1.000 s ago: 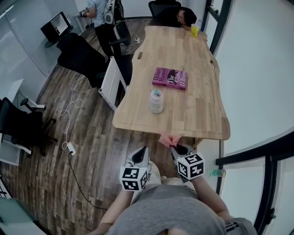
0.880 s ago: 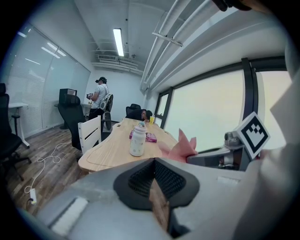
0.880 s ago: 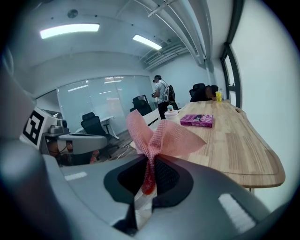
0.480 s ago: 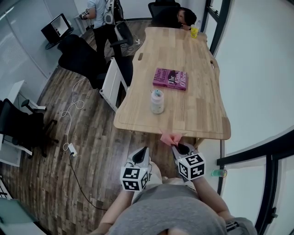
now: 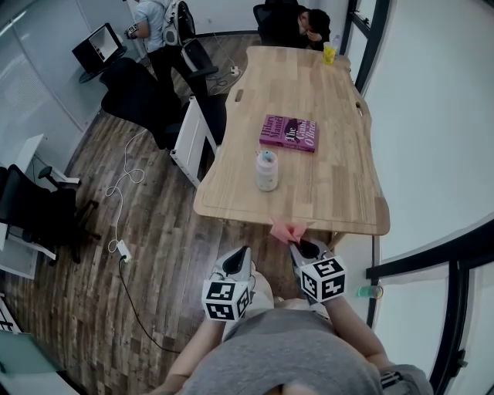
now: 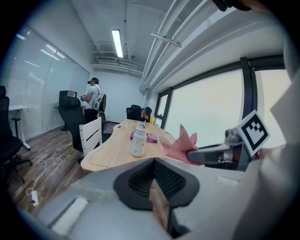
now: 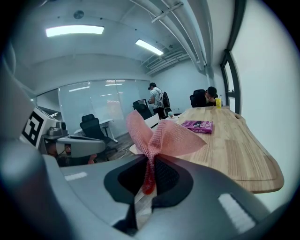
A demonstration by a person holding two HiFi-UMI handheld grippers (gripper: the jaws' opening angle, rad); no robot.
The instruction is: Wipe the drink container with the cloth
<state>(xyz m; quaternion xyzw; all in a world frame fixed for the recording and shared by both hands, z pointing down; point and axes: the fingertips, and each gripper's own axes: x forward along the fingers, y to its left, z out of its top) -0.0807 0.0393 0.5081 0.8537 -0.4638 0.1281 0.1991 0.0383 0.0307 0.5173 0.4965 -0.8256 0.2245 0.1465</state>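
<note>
Right claw (image 5: 298, 246) grips pink mesh cloth (image 7: 159, 136), left claw (image 5: 240, 254) closed, empty; white plastic bottle (image 5: 266, 170) at 12 o'clock barely shifted, unwiped.

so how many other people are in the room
2: a standing person near the monitor far left, and a seated person slumped at the far end of the table. Others may be hidden.

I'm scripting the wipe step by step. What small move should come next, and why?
Probably carry the right gripper forward toward the drink container: its jaws pinch the pink cloth, but it hangs short of the table edge, while the container stands untouched farther in.
</note>
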